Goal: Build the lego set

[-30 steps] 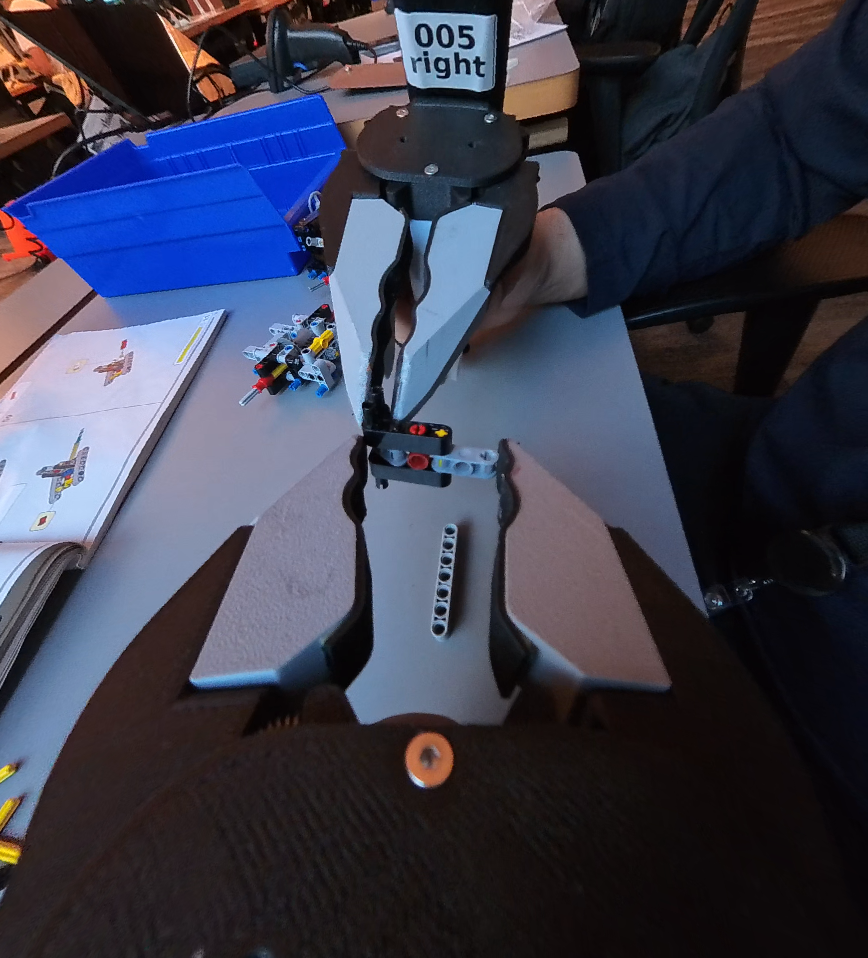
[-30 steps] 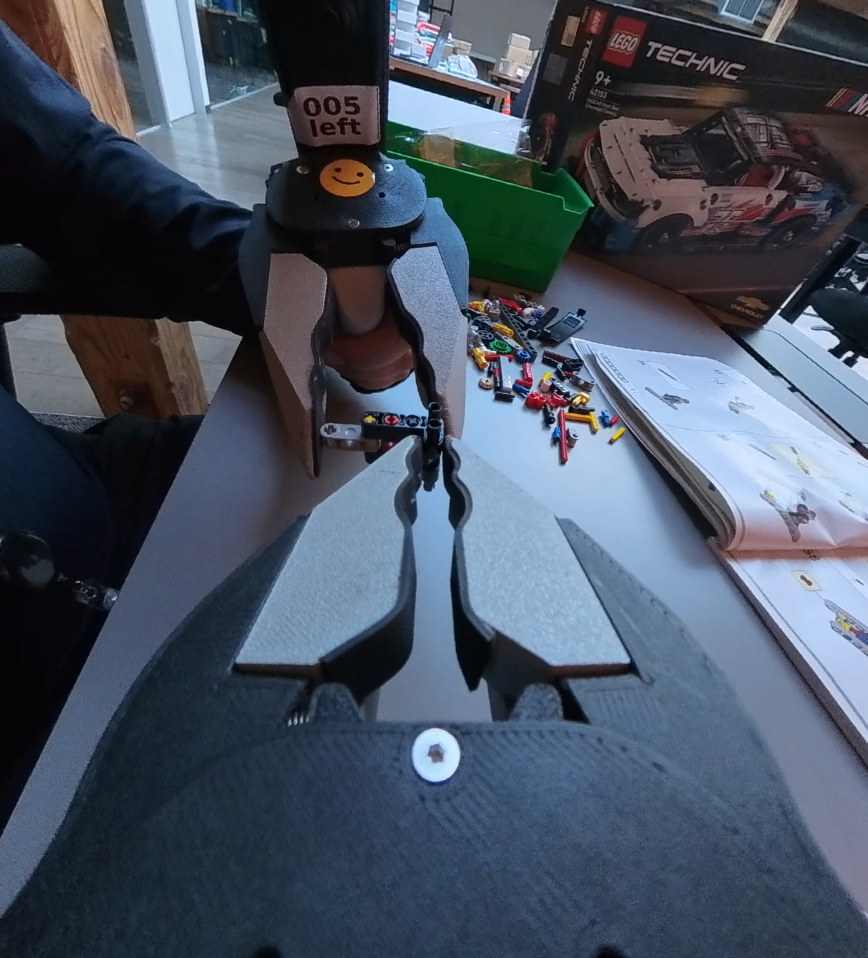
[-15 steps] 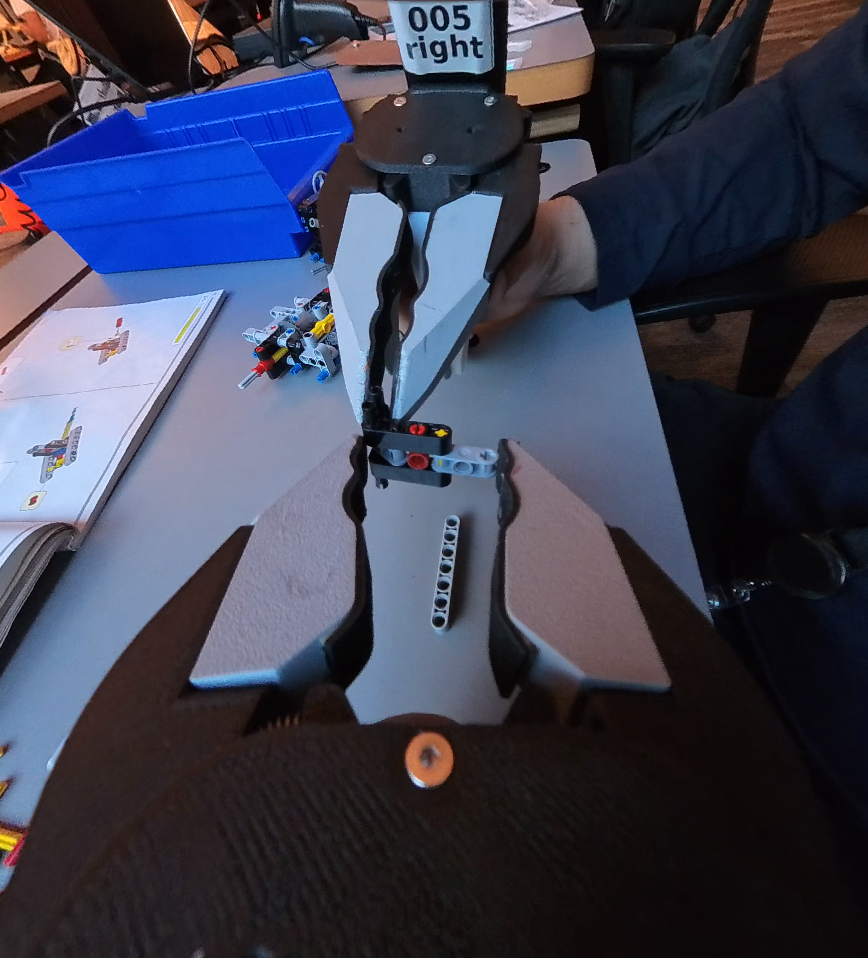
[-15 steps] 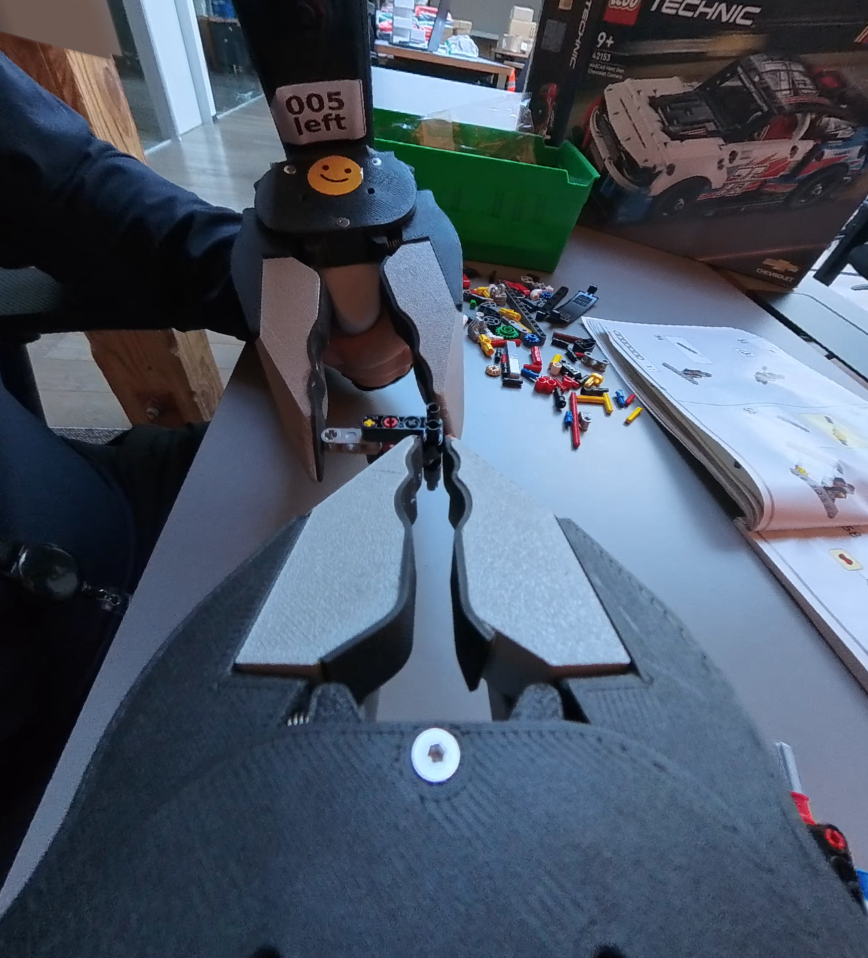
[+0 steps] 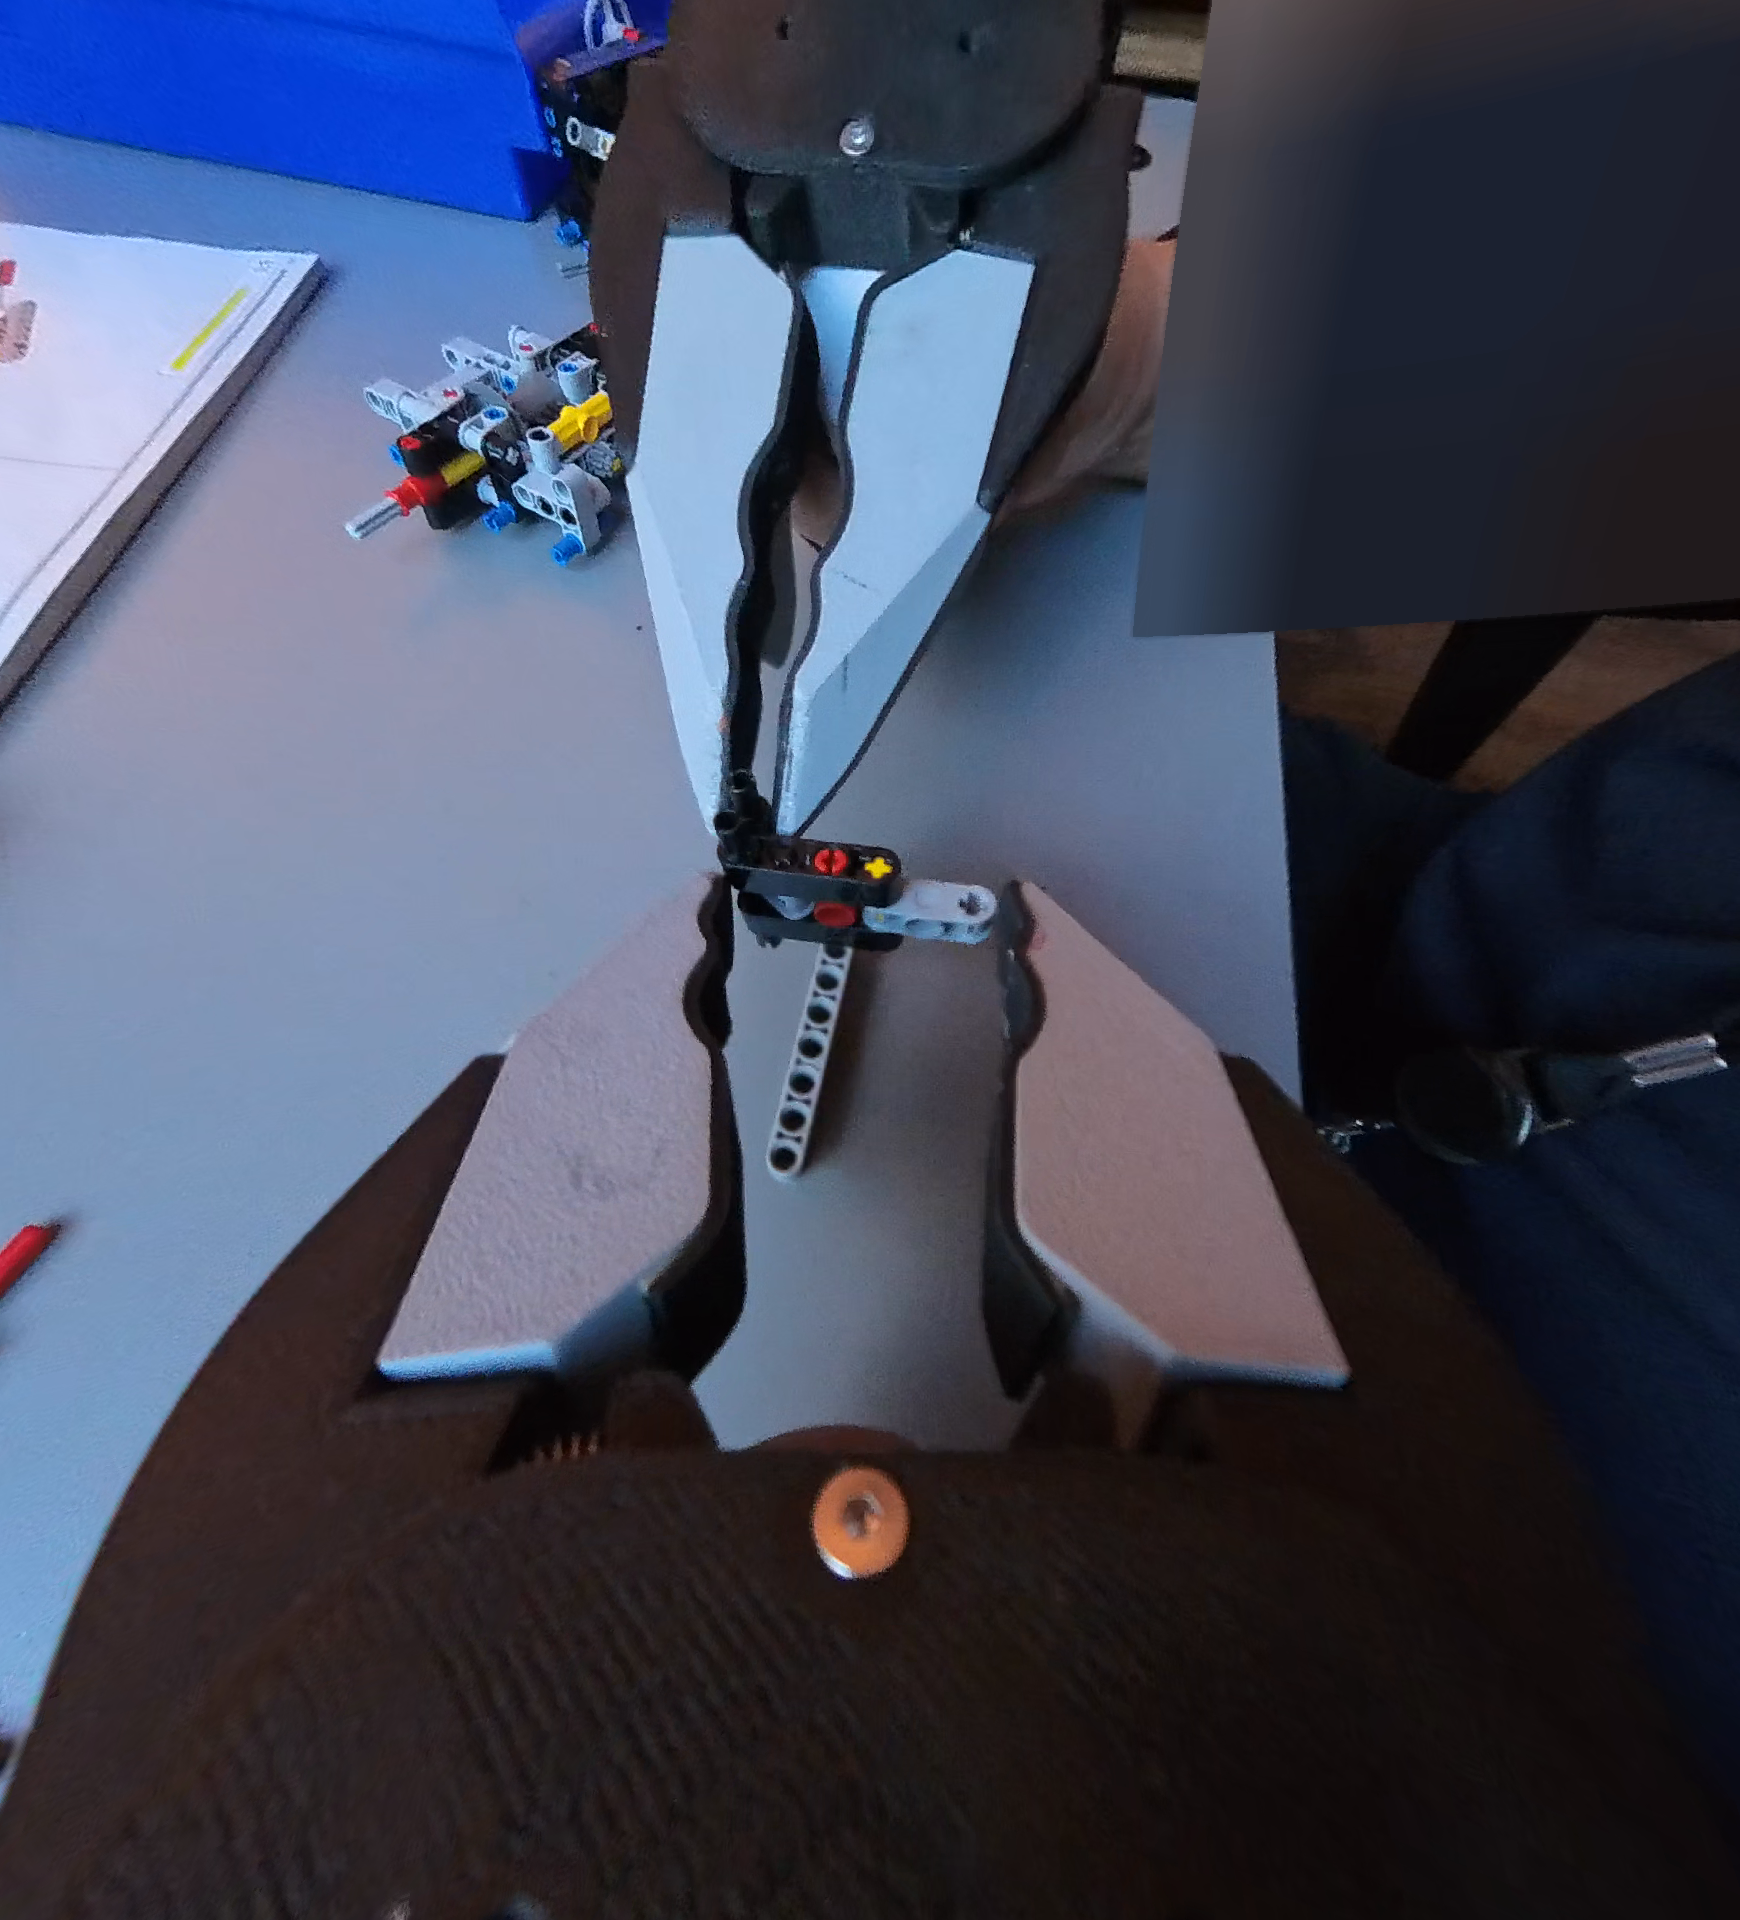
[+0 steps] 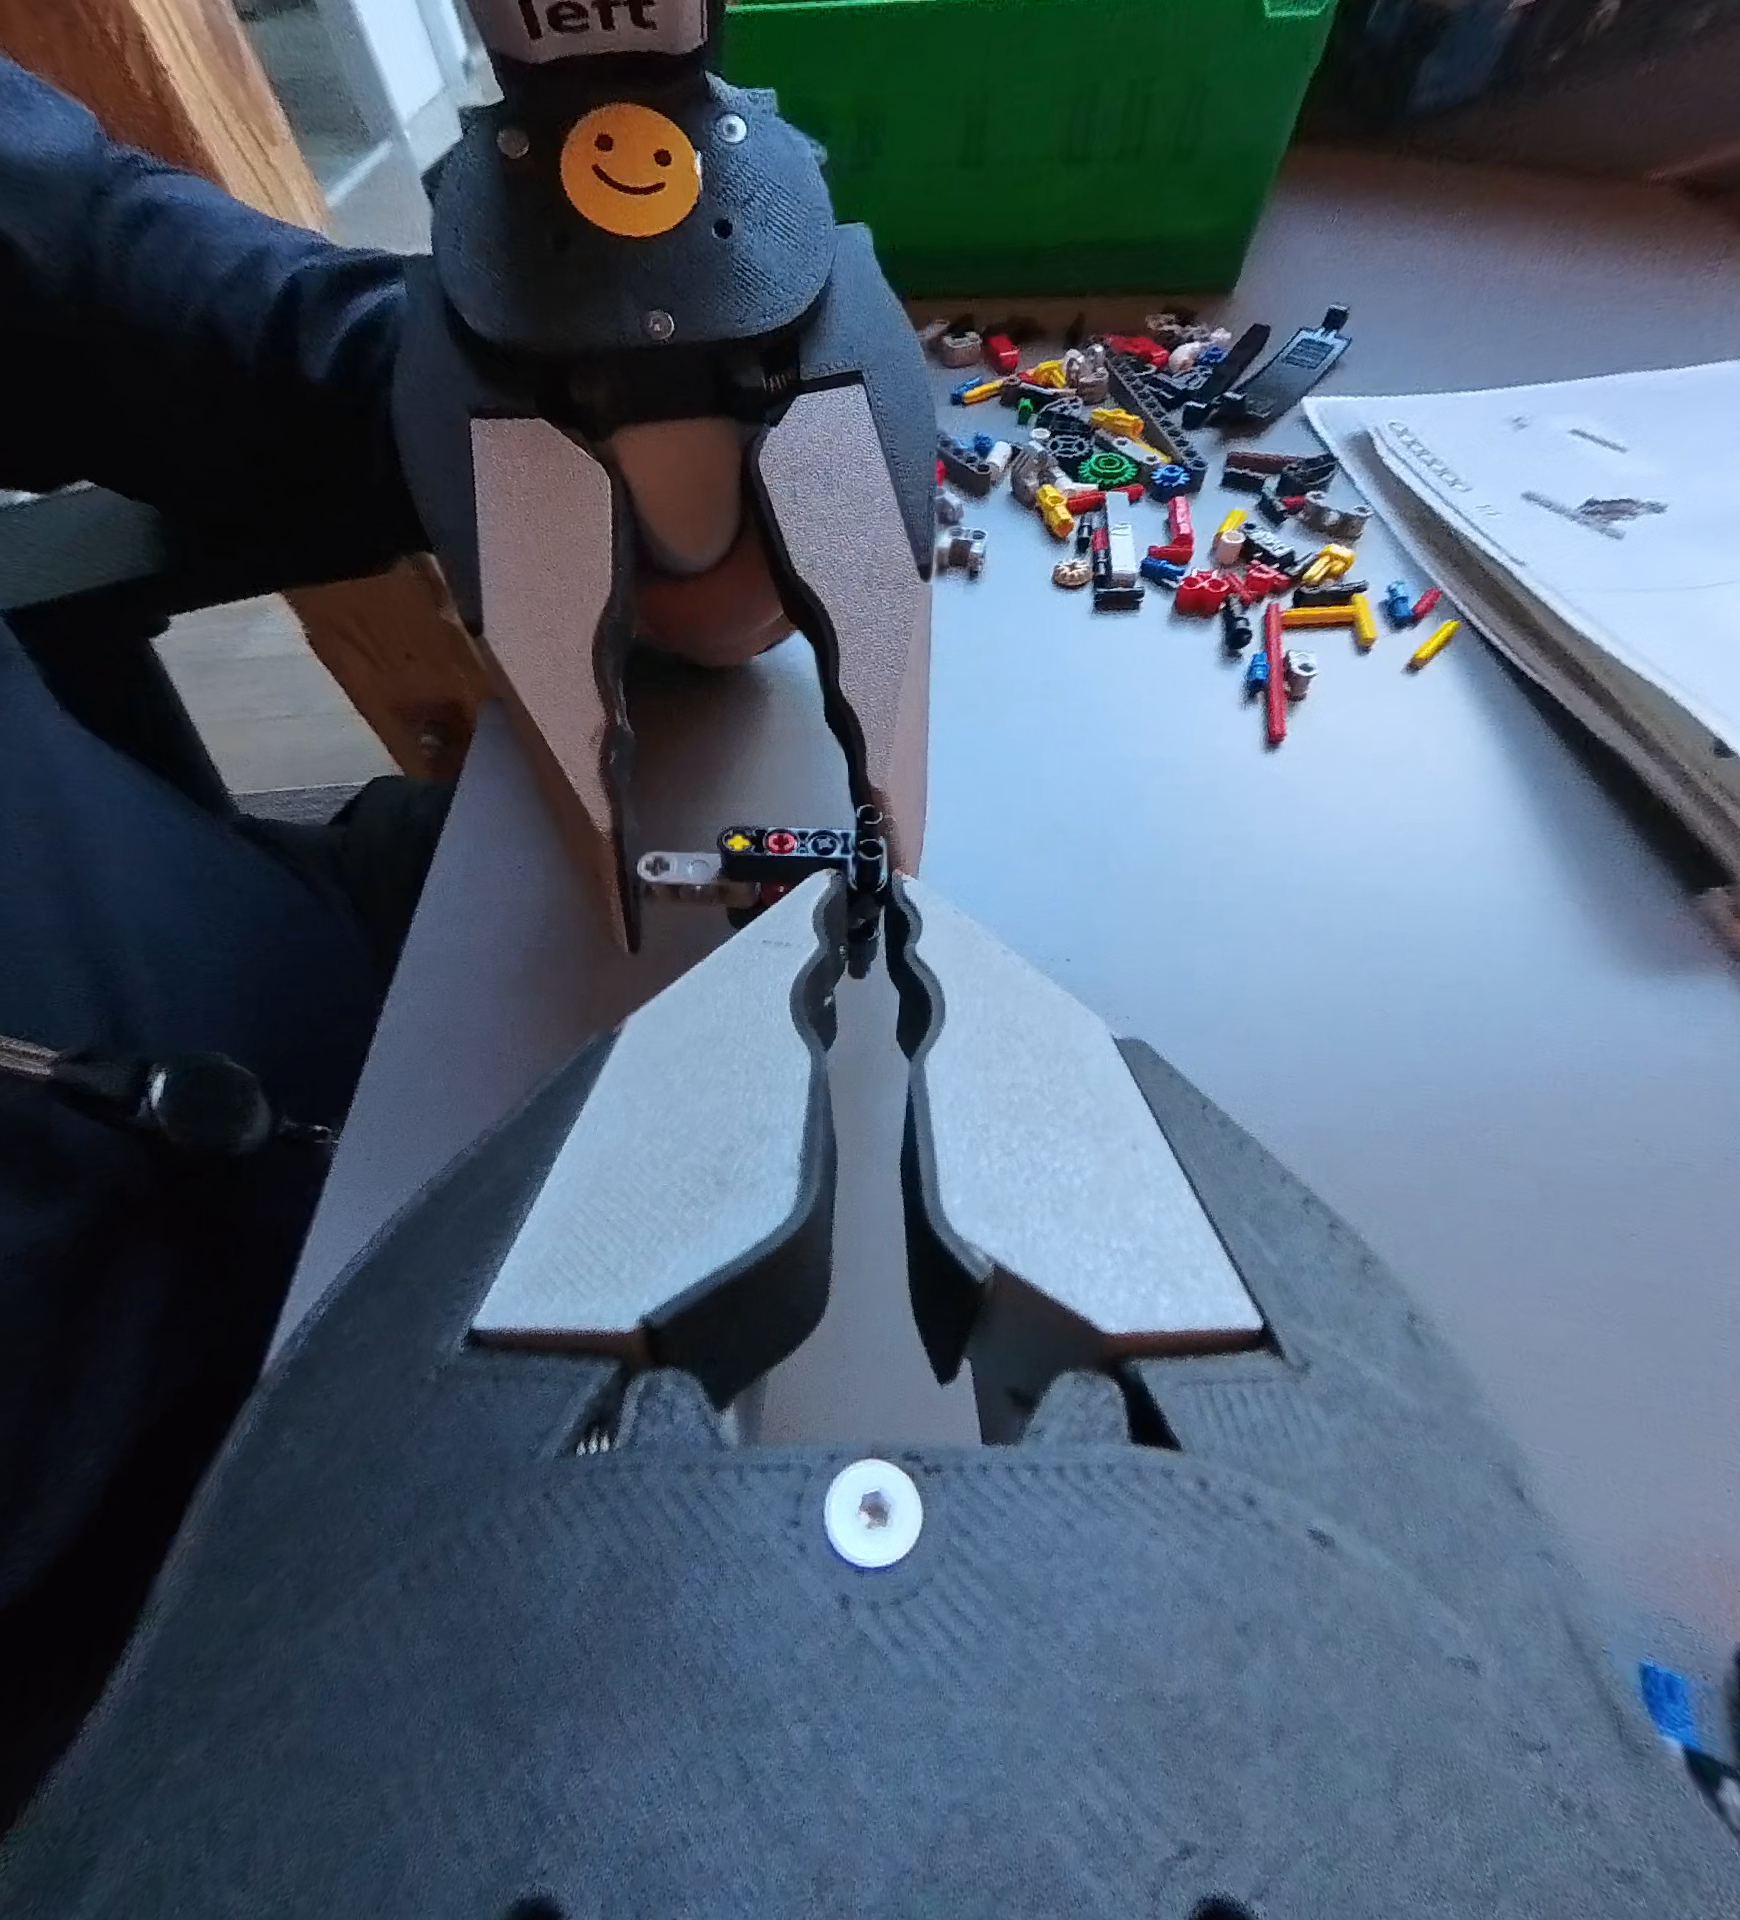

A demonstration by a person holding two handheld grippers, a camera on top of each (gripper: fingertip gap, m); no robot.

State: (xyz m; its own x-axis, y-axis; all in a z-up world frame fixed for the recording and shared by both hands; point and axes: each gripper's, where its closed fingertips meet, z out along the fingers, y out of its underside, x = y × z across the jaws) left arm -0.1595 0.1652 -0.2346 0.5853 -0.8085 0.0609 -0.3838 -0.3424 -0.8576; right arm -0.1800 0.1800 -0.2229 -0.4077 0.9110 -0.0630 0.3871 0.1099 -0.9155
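Going left to right in the left wrist view: an open instruction booklet (image 5: 66, 416) lies on the grey worktop (image 5: 326, 831), a blue bin (image 5: 222, 94) stands behind it, and a small part-built cluster of grey, black, yellow and blue bricks (image 5: 502, 447) sits near the bin. At the centre is the little brick assembly (image 5: 824, 894): a black L-shaped beam carrying a red pin and a yellow cross-axle end, a second red pin below, and a light grey link sticking out to the side. It hangs just above the worktop, over a loose light grey holed beam (image 5: 809, 1060). The right claw (image 6: 861, 914) is clenched on the upright black leg of the assembly, both pads pressed to it. The left claw (image 5: 861, 904) is spread wide around the assembly; the grey link's end lies very close to one fingertip (image 5: 1017, 935), the other stands clear of it. In the right wrist view, scattered coloured bricks (image 6: 1157, 499) and a green bin (image 6: 1032, 135) lie farther right.
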